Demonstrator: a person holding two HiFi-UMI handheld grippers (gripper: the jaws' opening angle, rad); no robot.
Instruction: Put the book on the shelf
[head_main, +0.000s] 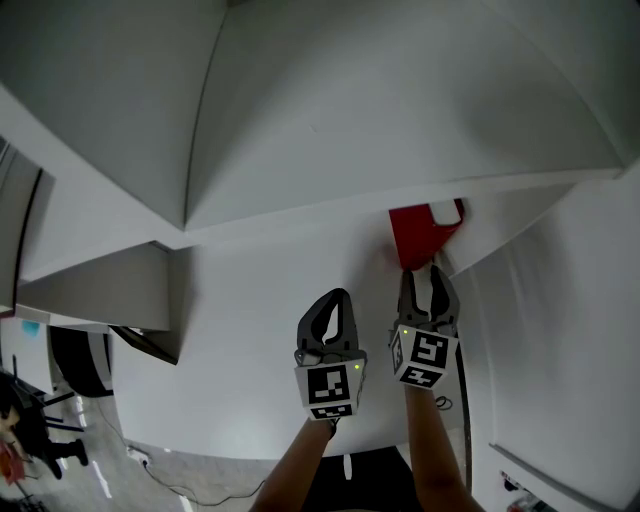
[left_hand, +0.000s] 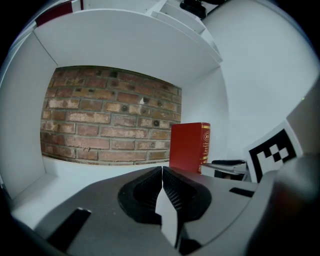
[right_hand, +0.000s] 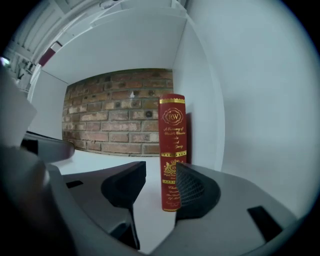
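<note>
A red book (head_main: 415, 235) with gold lettering on its spine stands upright on the white shelf board (head_main: 260, 300), close against the compartment's right wall. In the right gripper view the book (right_hand: 172, 145) faces me spine-on. My right gripper (head_main: 424, 272) (right_hand: 160, 167) is open just in front of the spine. Its left finger is clear of the book and its right finger (right_hand: 195, 187) overlaps the book's lower edge. My left gripper (head_main: 338, 298) (left_hand: 162, 171) hovers beside it to the left, shut with nothing between its pads. The left gripper view shows the book (left_hand: 189, 147) ahead to the right.
A brick wall (left_hand: 110, 117) closes the back of the compartment. White side walls (right_hand: 200, 100) and an upper shelf board (left_hand: 125, 45) box it in. The shelf left of the book is bare white board. Dark furniture and floor (head_main: 60, 430) show at the lower left of the head view.
</note>
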